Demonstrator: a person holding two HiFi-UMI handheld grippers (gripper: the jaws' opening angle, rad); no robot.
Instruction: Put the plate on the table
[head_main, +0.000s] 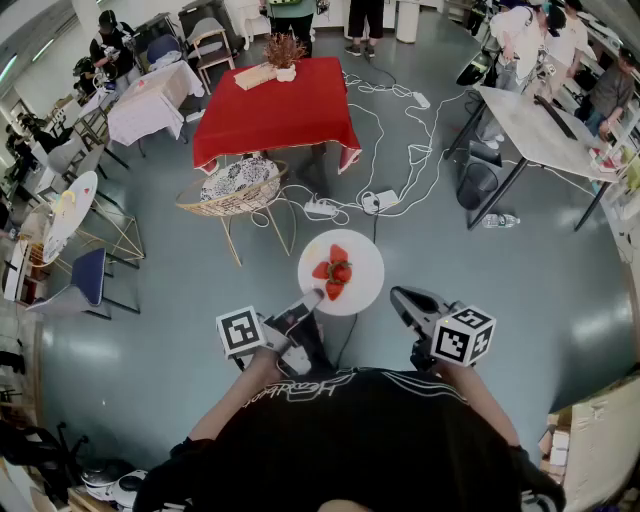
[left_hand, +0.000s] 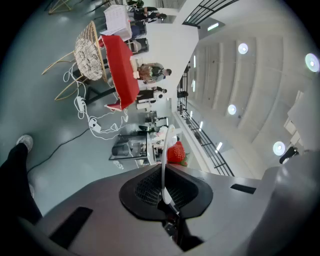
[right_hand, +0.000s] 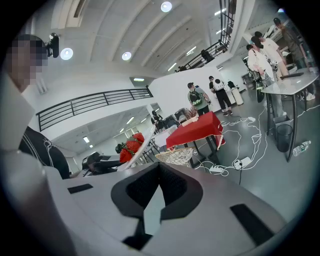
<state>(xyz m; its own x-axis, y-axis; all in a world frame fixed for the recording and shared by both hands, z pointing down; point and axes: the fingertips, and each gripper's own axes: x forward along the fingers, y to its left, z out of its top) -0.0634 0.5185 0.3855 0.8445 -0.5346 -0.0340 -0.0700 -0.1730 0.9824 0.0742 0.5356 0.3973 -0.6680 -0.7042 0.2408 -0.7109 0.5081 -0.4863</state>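
A white plate carrying a few strawberries hangs in the air over the grey floor, just in front of me. My left gripper is shut on the plate's near left rim. In the left gripper view the plate stands edge-on between the pads, with a strawberry behind it. My right gripper sits to the right of the plate, apart from it, shut with nothing in it. The right gripper view shows the plate and strawberries off to its left. The red table stands farther ahead.
A wicker chair with a patterned cushion stands between me and the red table. White cables and a power strip trail over the floor. A grey table with people is at the right, more tables and chairs at the left.
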